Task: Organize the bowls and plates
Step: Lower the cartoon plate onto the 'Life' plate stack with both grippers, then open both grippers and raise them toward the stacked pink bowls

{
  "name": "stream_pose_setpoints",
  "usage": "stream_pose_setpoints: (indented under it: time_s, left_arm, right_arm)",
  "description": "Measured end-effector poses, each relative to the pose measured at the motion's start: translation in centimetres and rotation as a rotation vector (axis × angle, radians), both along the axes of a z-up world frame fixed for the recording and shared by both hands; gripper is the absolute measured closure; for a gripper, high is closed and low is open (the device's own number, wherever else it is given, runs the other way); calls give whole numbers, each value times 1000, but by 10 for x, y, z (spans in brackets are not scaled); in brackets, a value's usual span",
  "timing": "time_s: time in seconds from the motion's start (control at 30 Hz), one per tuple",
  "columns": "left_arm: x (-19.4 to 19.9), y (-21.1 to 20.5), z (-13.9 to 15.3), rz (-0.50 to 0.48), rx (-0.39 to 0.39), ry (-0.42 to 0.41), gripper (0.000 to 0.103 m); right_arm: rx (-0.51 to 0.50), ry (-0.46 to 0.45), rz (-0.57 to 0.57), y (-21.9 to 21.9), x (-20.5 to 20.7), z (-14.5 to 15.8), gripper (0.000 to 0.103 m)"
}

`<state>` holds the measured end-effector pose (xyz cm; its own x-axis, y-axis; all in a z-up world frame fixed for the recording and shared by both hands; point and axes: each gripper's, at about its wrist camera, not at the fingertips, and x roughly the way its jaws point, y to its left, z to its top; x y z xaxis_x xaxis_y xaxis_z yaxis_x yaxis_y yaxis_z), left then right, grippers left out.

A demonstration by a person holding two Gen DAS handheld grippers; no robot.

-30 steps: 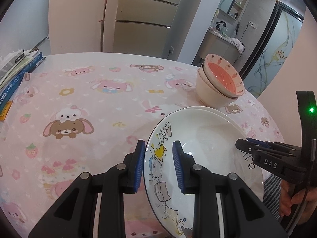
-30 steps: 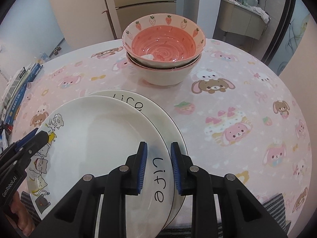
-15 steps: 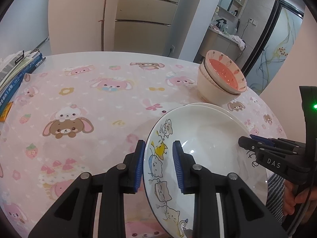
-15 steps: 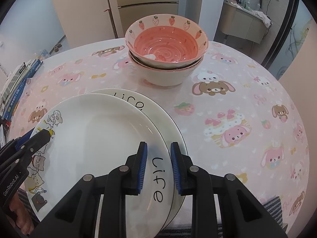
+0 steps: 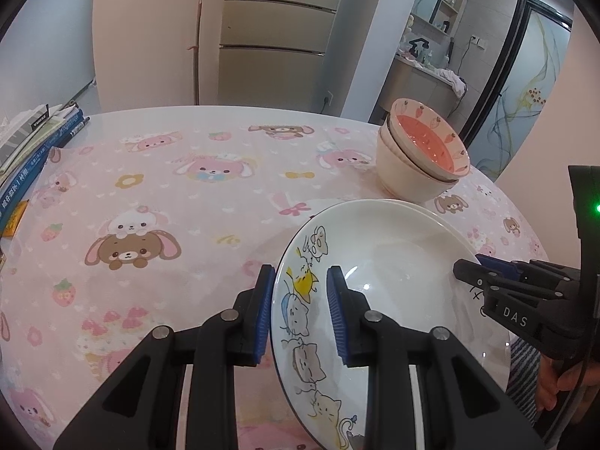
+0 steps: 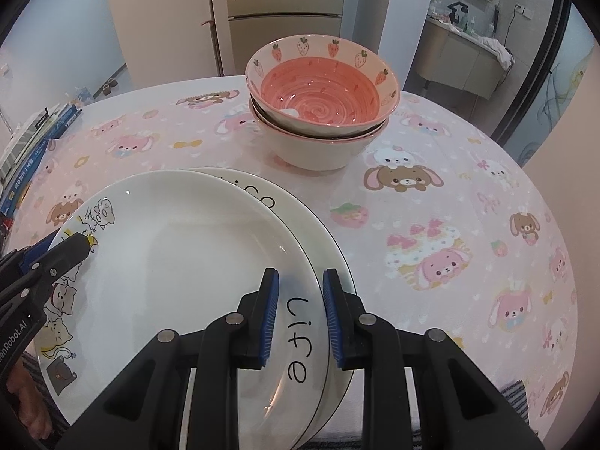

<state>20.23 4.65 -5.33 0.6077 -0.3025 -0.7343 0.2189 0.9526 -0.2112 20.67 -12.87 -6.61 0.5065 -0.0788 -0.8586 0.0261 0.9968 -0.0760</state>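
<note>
Although checked against a second ago, finds almost nothing moved on the table (image 5: 157,195): same pink cloth, same spot. Hides slightly more of the lettering on the lower plate (image 6: 290,210) beneath the upper plate (image 6: 180,262), so reads as a small settling of one over the other, not a carry. Leaves the stacked bowls (image 6: 322,112) upright behind the plates, well apart from both tools and already nested. Suggests, for the task, stacking of the plates nearly finished, with release or a last nudge left.

Pinches the upper plate from two opposite sides. Keeps the left gripper (image 5: 300,315) narrow, one pad outside the cat-printed rim and one over the well, rim between. Keeps the right gripper (image 6: 300,315) equally narrow, astride the rim by the word "life", outer pad over the lower plate's edge. Cannot tell whether the upper plate sits on the lower one or hangs just above it.
</note>
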Motion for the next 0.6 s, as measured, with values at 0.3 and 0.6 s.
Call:
stream_pose_setpoints:
  time_s: [0.3, 0.6]
  left_arm:
    - [1, 1, -1, 8, -5, -4, 77]
    - [-5, 0, 7, 15, 15, -73, 77]
  right_arm:
    - [-25, -23, 14, 2, 0, -1, 77]
    - [-100, -64, 35, 7, -1, 2, 77]
